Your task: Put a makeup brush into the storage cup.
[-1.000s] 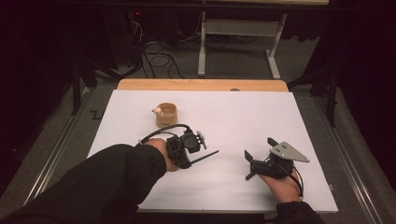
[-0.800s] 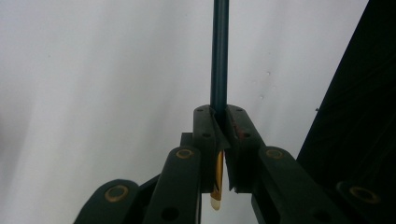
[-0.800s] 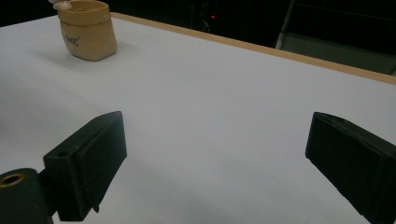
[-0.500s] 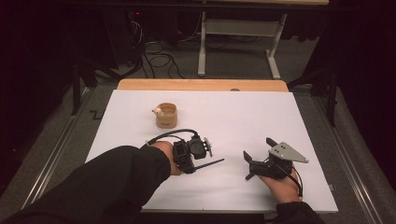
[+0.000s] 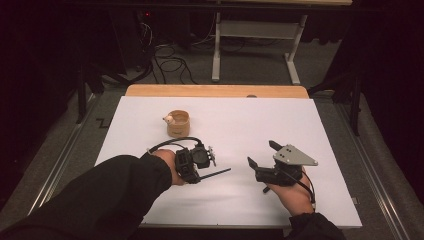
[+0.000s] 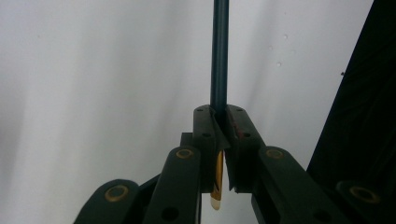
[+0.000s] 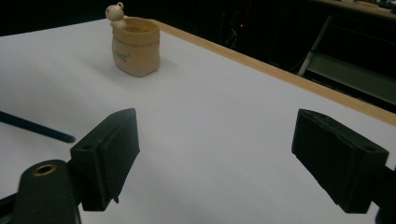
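The white table (image 5: 310,130) was seen across the centre of the high view, with the tan pot (image 5: 178,123) at its upper left. The right gripper (image 5: 261,154) was found at lower right of centre; its jaws were set wide apart, had just been closing slightly, and nothing was held between them. The left gripper (image 5: 212,156) was found at lower centre, jaws clamped together on the dark pen (image 6: 219,56), which was seen projecting towards the right.

The left tongs (image 5: 212,167), at lower centre of the high view, are held clamped tight; the right tongs (image 5: 260,155), at lower right, have just been closing, nothing between the jaws.
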`<state>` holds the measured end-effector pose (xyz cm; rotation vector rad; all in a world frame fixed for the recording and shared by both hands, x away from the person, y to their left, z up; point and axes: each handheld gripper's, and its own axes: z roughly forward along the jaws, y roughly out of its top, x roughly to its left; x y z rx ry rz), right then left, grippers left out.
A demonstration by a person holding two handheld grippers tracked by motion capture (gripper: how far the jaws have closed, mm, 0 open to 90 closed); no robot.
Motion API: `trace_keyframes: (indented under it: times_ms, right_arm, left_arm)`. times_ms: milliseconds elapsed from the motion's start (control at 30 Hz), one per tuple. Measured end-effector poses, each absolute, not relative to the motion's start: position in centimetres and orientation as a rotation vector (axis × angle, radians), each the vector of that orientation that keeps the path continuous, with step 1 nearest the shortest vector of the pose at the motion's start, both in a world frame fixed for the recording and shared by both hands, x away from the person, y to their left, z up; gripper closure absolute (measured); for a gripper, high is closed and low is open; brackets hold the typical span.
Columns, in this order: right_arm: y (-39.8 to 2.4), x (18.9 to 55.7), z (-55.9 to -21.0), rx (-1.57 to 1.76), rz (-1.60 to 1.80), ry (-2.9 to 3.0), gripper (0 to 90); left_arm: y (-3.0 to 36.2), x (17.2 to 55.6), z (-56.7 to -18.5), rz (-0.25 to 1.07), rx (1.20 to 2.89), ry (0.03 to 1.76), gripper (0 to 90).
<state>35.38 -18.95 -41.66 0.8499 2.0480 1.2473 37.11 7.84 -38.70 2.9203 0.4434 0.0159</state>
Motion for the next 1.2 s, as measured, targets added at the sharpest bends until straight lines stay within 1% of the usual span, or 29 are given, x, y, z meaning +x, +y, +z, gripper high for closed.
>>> trace_keyframes:
  times_ms: [167, 300, 500, 767, 1067, 1200]
  right_arm:
    - [-17.5, 36.7, -41.1, 0.839, 1.253, 2.06, 21.2]
    - [-16.8, 36.9, -41.2, 0.818, 1.268, 2.063, 23.7]
    - [-15.7, 36.1, -42.4, 0.707, 1.186, 2.137, 28.0]
    - [-14.0, 34.6, -43.8, 0.514, 1.079, 2.25, 38.2]
    - [-12.3, 33.4, -44.7, 0.337, 0.975, 2.33, 42.6]
    - [-11.9, 32.9, -44.6, 0.275, 0.942, 2.351, 46.9]
  left_arm:
    - [8.5, 37.0, -39.4, 0.003, 2.928, 0.427, 83.7]
    - [9.1, 37.0, -39.6, -0.003, 2.927, 0.426, 83.7]
    - [9.6, 37.0, -40.0, 0.006, 2.942, 0.422, 83.7]
    - [9.5, 36.5, -40.0, 0.016, 2.956, 0.403, 83.7]
    - [9.5, 36.4, -40.2, 0.035, 2.983, 0.388, 83.7]
    - [9.5, 36.3, -40.2, 0.027, 2.989, 0.396, 83.6]
